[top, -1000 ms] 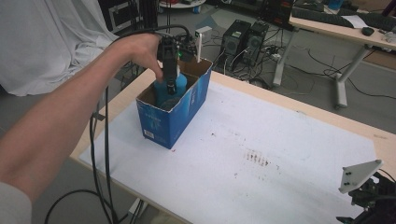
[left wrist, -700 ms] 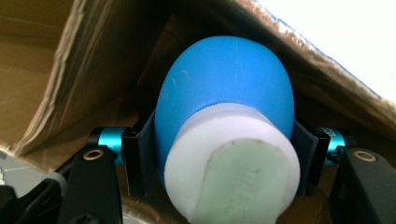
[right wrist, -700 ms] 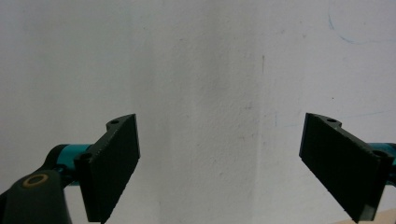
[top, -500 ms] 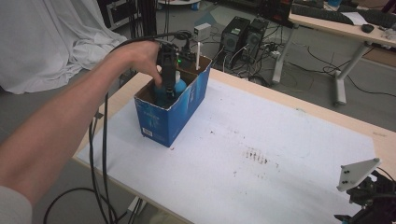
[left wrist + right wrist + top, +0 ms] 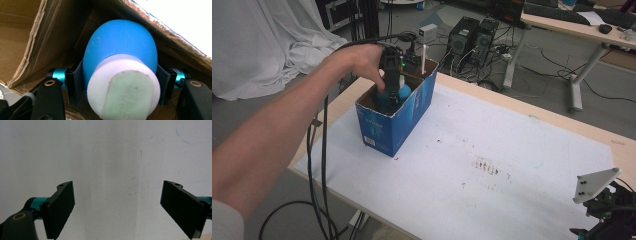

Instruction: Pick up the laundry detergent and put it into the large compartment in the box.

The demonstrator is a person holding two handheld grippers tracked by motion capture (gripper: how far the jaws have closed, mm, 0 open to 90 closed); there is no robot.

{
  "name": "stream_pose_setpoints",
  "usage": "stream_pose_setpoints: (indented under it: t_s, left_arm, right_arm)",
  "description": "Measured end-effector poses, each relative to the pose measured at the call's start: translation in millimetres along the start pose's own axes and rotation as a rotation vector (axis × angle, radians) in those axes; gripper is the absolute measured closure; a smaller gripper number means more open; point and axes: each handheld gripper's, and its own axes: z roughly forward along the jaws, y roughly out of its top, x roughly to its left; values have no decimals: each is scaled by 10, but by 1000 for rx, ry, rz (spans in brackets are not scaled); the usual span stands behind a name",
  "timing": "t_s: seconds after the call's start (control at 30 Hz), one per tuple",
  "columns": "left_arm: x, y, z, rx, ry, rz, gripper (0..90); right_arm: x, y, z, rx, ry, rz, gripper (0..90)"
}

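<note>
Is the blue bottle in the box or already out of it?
In. The blue bottle sits between the cardboard walls of the box, with the left gripper shut on it.

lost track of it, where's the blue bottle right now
The blue bottle sits inside the blue cardboard box at the table's far left in the high view, clamped between the left gripper jaws.

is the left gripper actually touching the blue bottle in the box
Touching. The left gripper view shows the left gripper with both black pads pressed against the sides of the blue bottle.
</note>
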Motion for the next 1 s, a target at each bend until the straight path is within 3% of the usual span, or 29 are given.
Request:
stream_pose_setpoints:
  t_s: [0.5, 1.0]
  left_arm:
    - [7, 2, 2, 6, 3, 1, 364]
    - [19, -7, -79, -28, 7, -14, 253]
  right_arm:
    - [16, -1, -13, -3, 2, 7, 114]
    - [11, -8, -14, -3, 5, 2, 114]
